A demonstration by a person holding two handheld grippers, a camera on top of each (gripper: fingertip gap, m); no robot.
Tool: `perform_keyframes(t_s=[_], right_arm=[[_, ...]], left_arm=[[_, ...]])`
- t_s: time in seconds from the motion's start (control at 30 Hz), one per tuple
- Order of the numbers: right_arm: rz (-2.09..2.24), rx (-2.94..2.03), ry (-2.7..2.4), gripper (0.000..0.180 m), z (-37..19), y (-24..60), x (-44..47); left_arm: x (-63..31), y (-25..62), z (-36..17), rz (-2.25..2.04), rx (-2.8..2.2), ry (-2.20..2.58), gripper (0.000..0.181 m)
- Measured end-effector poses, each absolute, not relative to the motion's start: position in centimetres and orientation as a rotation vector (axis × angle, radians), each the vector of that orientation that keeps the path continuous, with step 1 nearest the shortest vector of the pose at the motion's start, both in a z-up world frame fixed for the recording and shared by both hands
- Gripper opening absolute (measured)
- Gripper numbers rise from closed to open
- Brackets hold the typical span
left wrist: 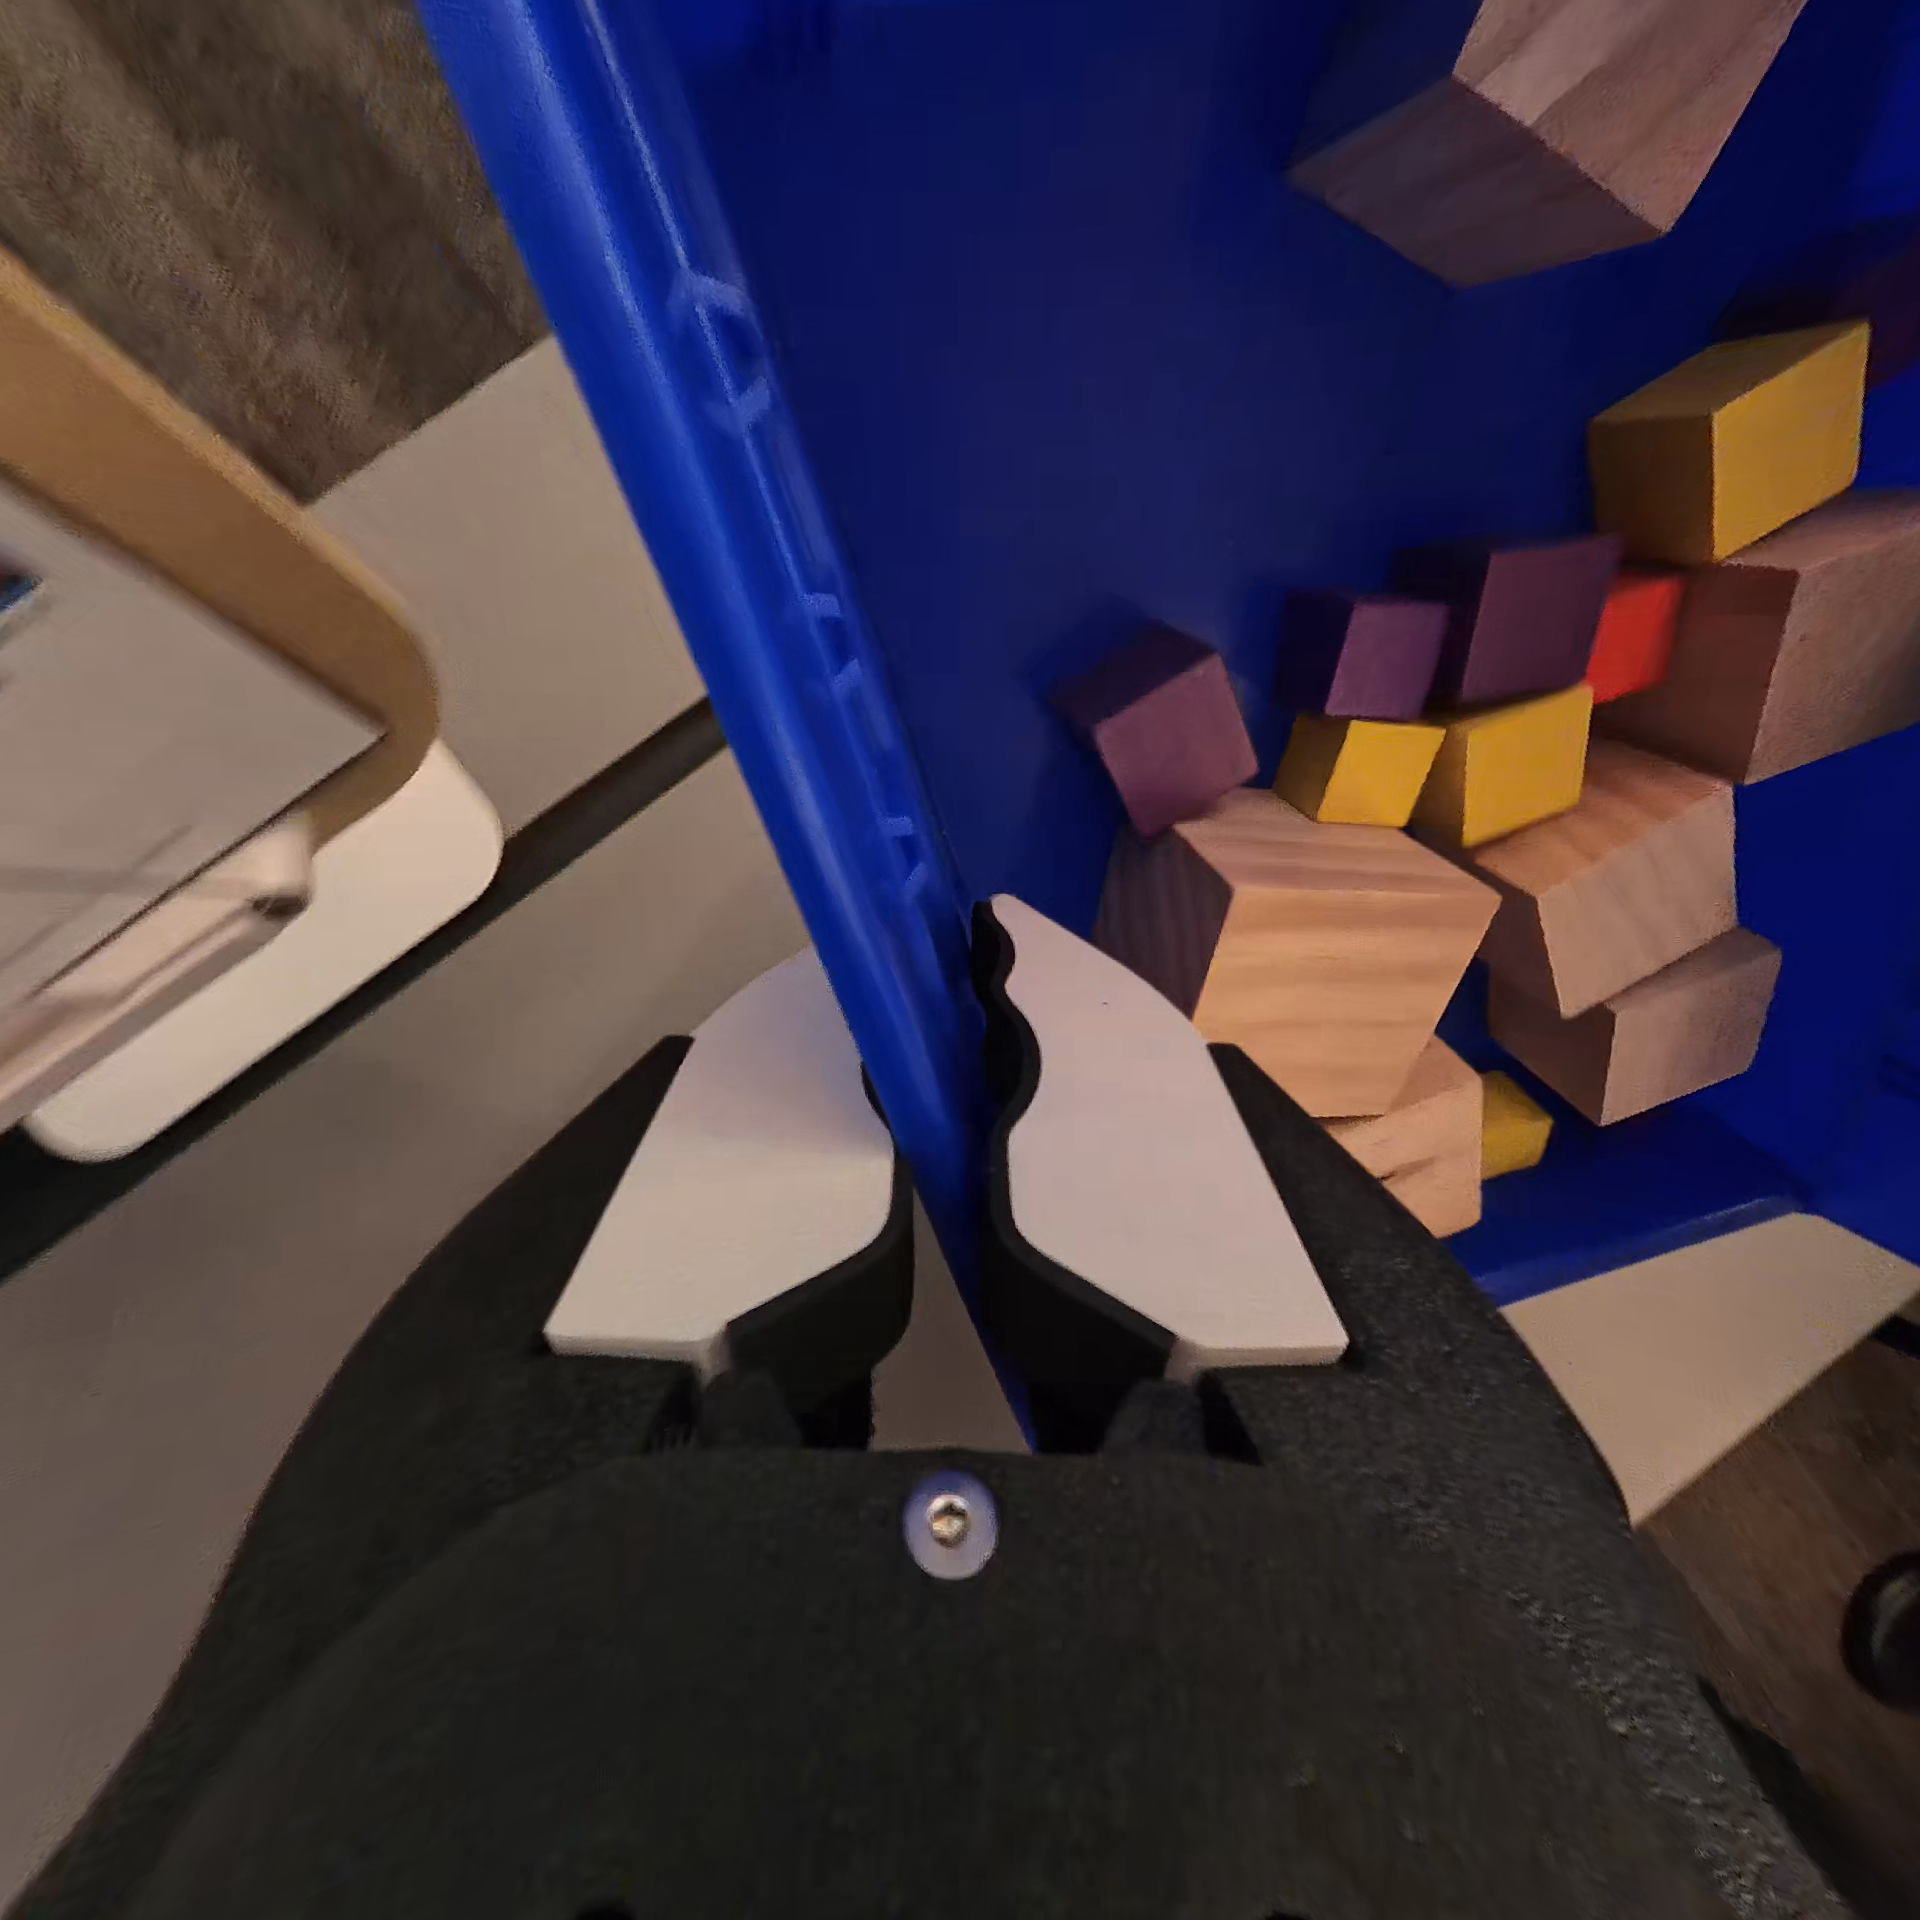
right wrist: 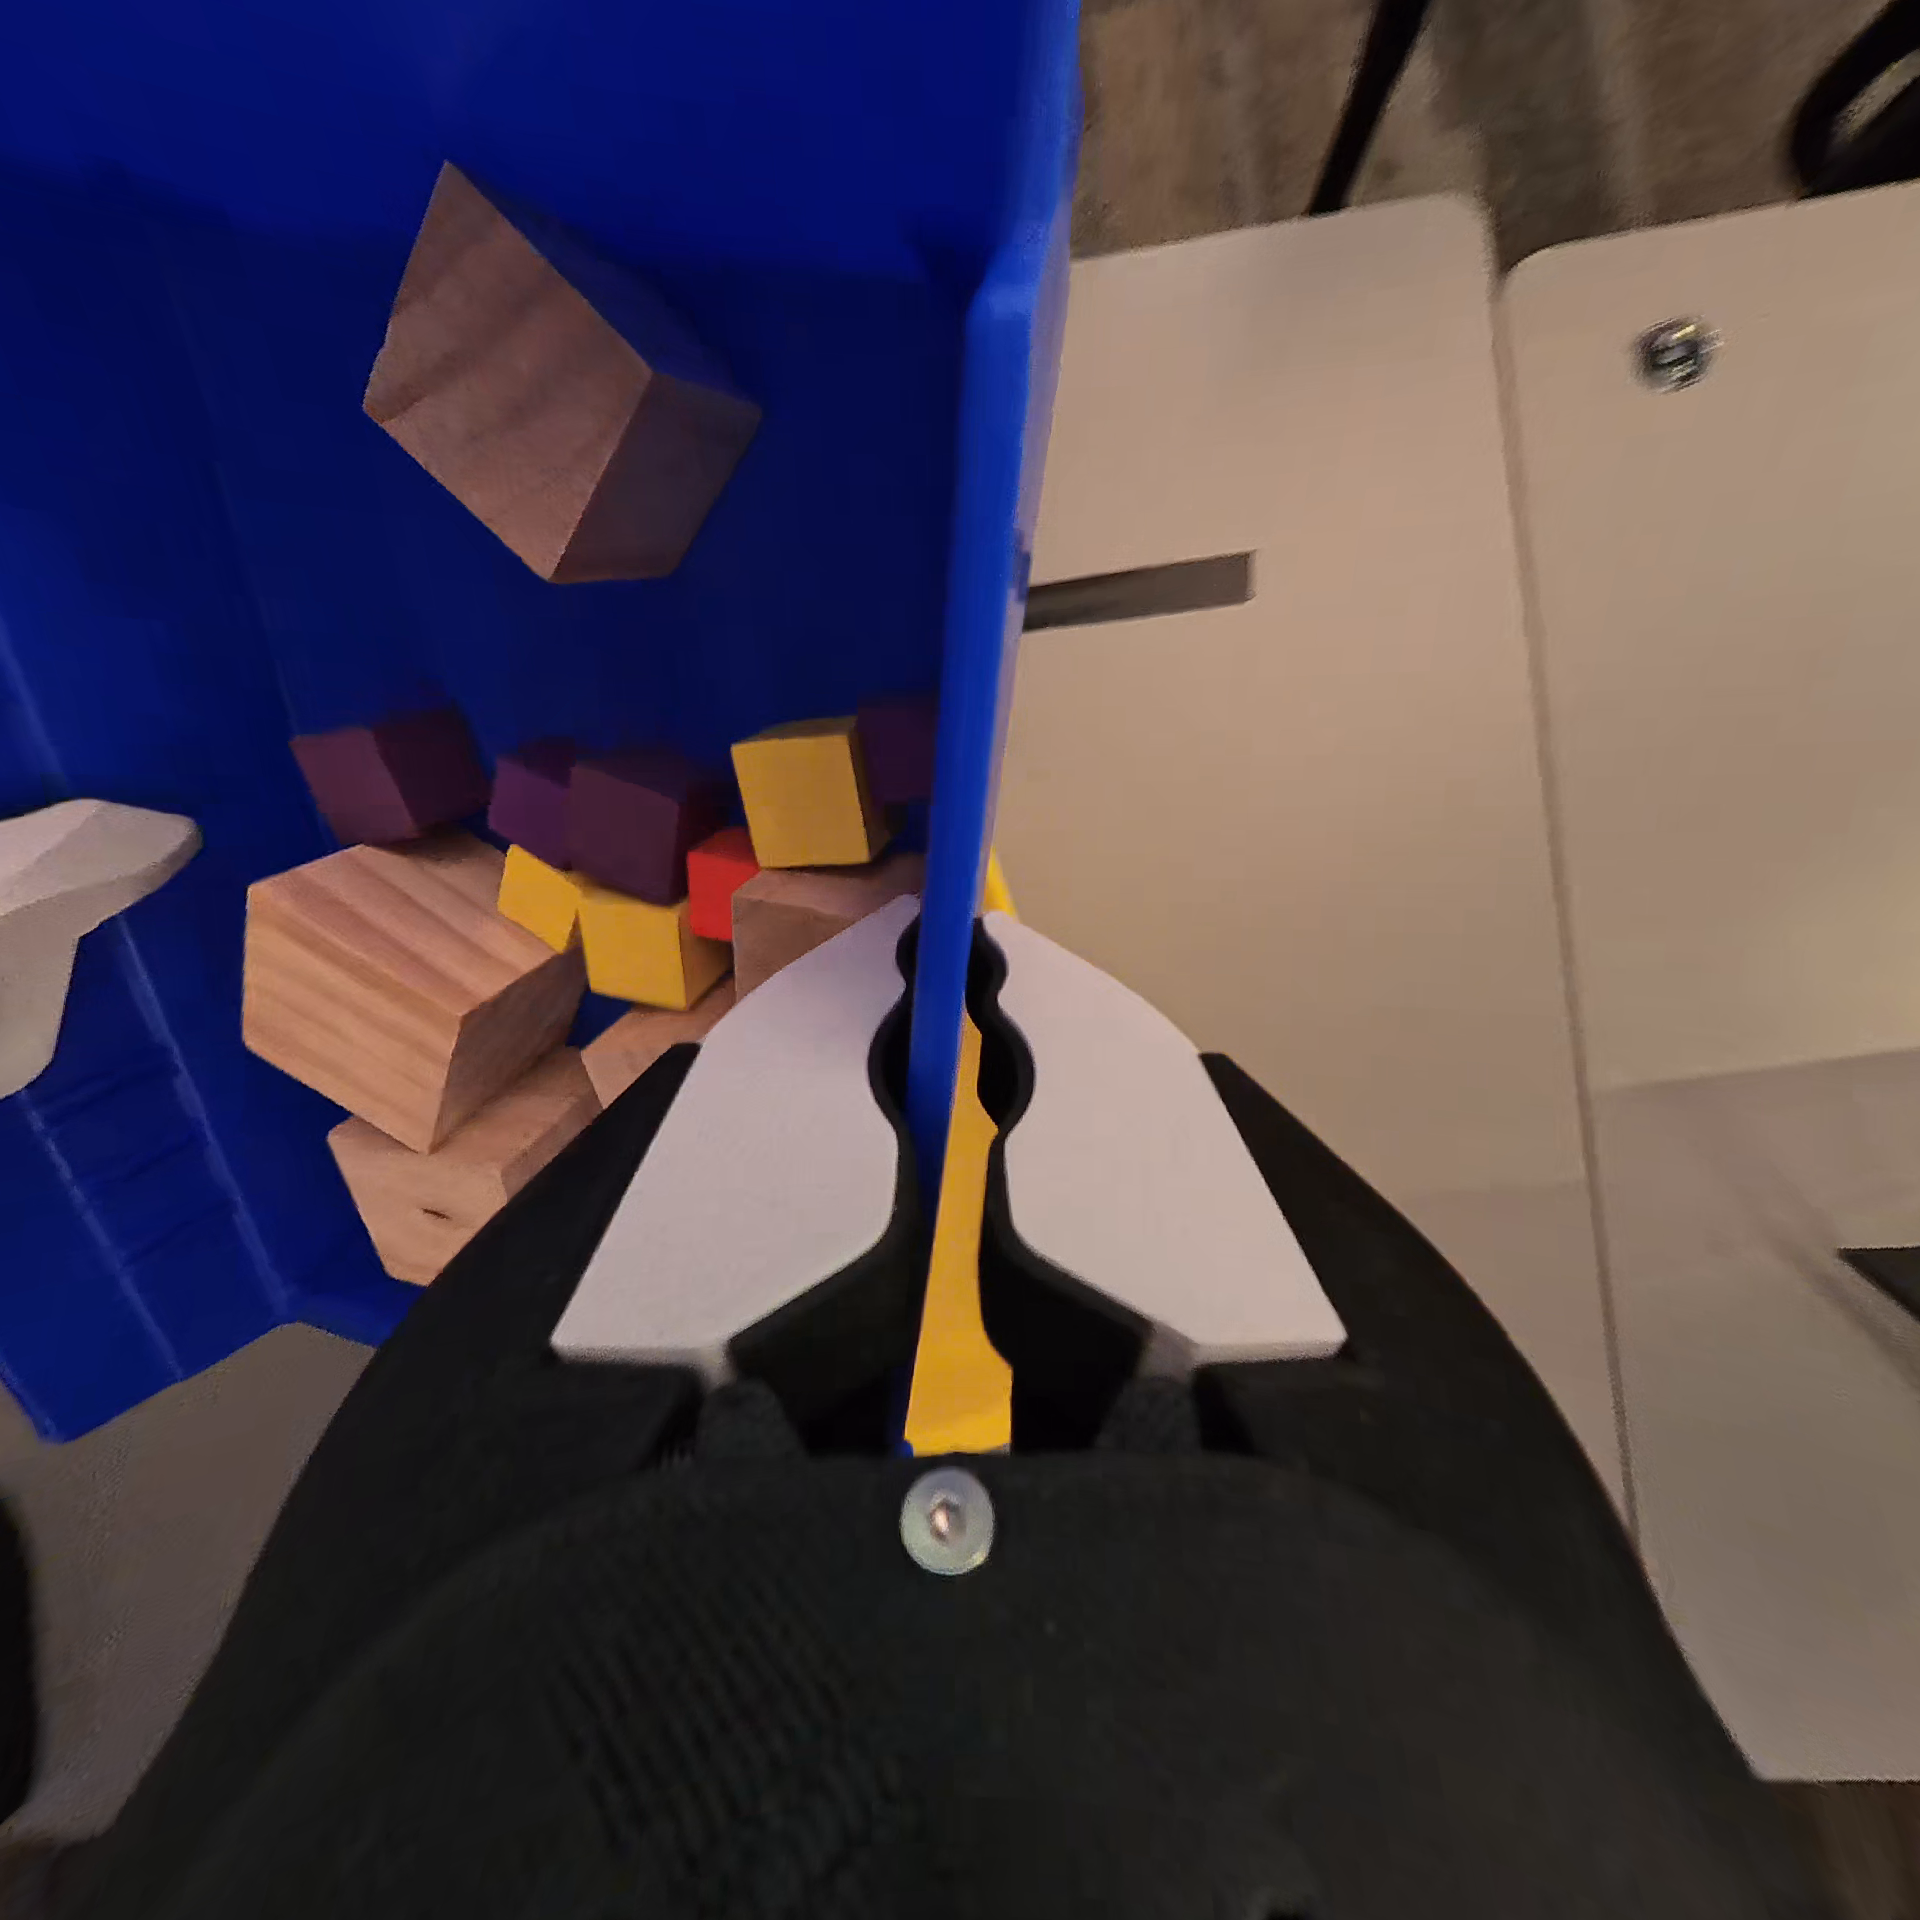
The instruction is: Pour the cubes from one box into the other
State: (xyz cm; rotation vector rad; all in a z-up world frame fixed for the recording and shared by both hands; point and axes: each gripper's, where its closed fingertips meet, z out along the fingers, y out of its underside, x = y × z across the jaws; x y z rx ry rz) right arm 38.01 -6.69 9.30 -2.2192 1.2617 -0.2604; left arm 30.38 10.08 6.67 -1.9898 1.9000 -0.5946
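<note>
Both grippers—left gripper point(left wrist: 948, 1049), right gripper point(right wrist: 943, 1049)—clamp opposite walls of the tipped blue box point(left wrist: 1039, 416); cubes point(left wrist: 1351, 935) slide toward its lip, none out yet—receiving box barely visible.

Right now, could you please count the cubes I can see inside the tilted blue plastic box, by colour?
Plain wooden cubes: 6
Yellow painted cubes: 4
Purple painted cubes: 4
Red painted cube: 1
Total: 15 visible in the blue plastic box; others may be hidden behind the pile.
</note>
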Motion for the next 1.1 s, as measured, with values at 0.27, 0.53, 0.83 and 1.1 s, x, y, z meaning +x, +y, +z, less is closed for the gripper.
perform_keyframes(t_s=[0.27, 0.53, 0.83, 1.1], right_arm=[[-0.534, -2.185, 1.183, 0.006, 9.4, -9.8, 41.3], [-0.746, -2.088, 1.033, 0.006, 10.2, -9.3, 41.1], [-0.897, -1.918, 0.947, 0.005, 11.5, -8.9, 39.8], [-1.059, -1.802, 0.861, 0.007, 12.6, -9.4, 37.8]], left_arm=[[35.1, 7.3, 4.5, -0.865, -1.9, 1.811, 0.007], [36.2, 8.2, 5.0, -1.025, -1.794, 1.66, 0.006], [35.8, 8.6, 5.8, -1.139, -1.628, 1.54, 0.006], [35.4, 8.4, 7.0, -1.286, -1.531, 1.441, 0.004]])
